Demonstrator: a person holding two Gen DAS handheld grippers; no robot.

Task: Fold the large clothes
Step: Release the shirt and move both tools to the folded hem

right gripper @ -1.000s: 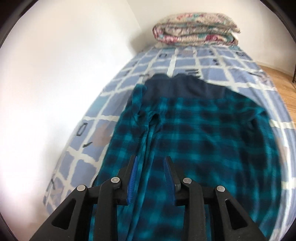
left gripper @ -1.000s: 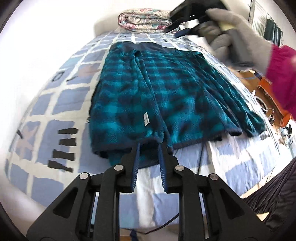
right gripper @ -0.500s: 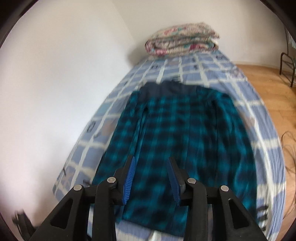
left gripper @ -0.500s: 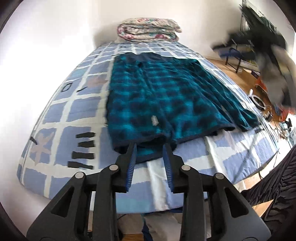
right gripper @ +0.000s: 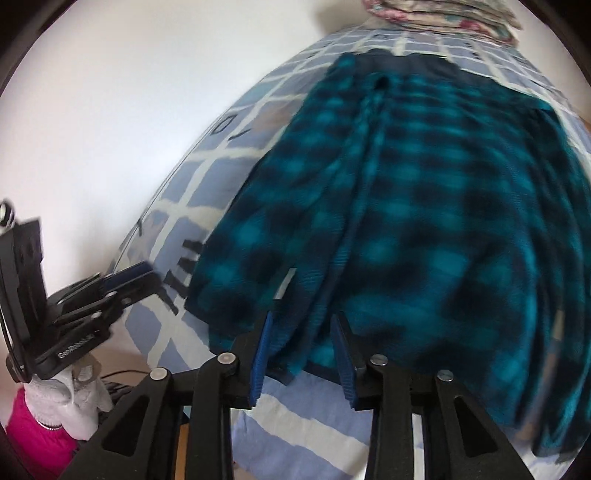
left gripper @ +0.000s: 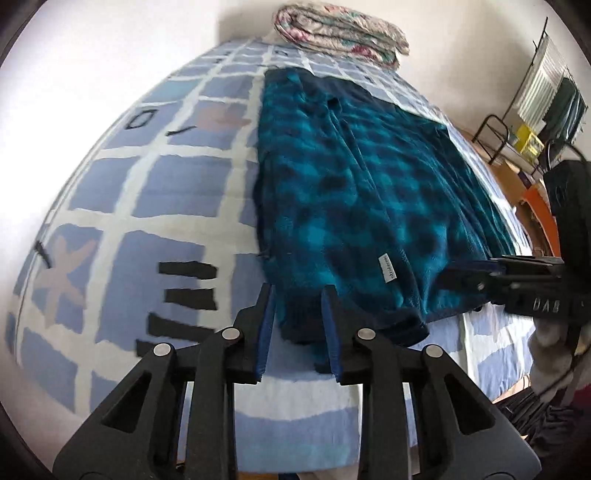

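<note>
Bed point(left gripper: 110, 206) carries my plaid garment point(left gripper: 351, 192), long axis toward the pillow-end quilt point(left gripper: 340, 31); both tools point(left gripper: 297, 325) point(right gripper: 301, 350) unclenched over its hem, just narrowing.

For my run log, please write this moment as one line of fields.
step: reach hem | garment: plaid jacket flat on bed | left gripper: open at hem, just closing | right gripper: open at hem, just closing

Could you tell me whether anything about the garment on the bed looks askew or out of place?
Nothing stands out. The teal-and-navy plaid fleece garment lies spread flat on the blue-and-white checked bedspread, its small white label showing near the lower hem.
</note>
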